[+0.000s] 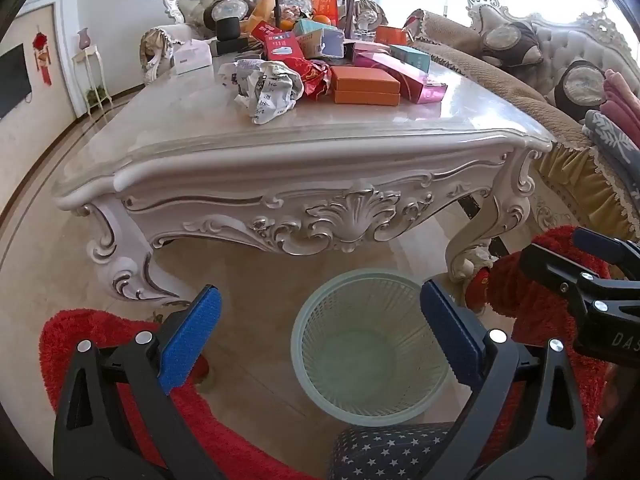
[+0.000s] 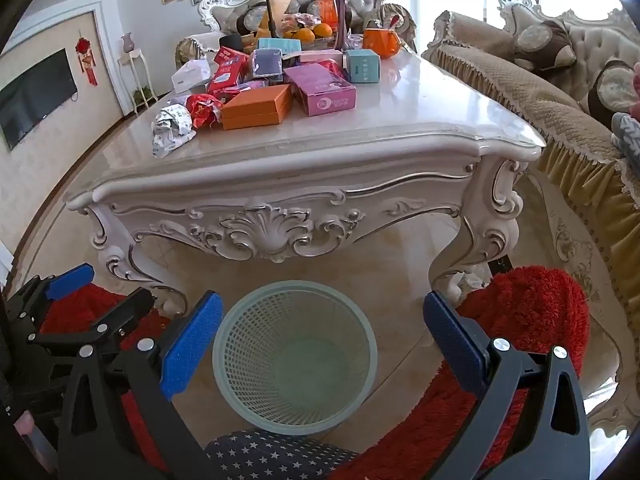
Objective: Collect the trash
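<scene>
A pale green mesh wastebasket point(image 1: 370, 344) point(image 2: 295, 356) stands on the floor in front of the ornate white table point(image 1: 312, 160) point(image 2: 312, 160), with nothing visible inside. On the tabletop lie crumpled printed paper point(image 1: 266, 88) point(image 2: 172, 128) and a crumpled red wrapper point(image 1: 316, 76) point(image 2: 204, 109), beside several boxes. My left gripper point(image 1: 320, 312) hangs open above the basket, nothing between its blue pads. My right gripper point(image 2: 322, 316) is open too, over the same basket, and shows at the right edge of the left wrist view point(image 1: 592, 276).
Orange boxes point(image 1: 366, 86) point(image 2: 256, 107), a pink box point(image 2: 324, 92), oranges point(image 2: 306, 34) and a vase with a rose point(image 2: 344, 4) crowd the table. A sofa with a beige cover point(image 2: 560, 92) runs along the right. Red fluffy fabric point(image 2: 528, 312) and star-patterned cloth point(image 1: 392, 452) lie near the basket.
</scene>
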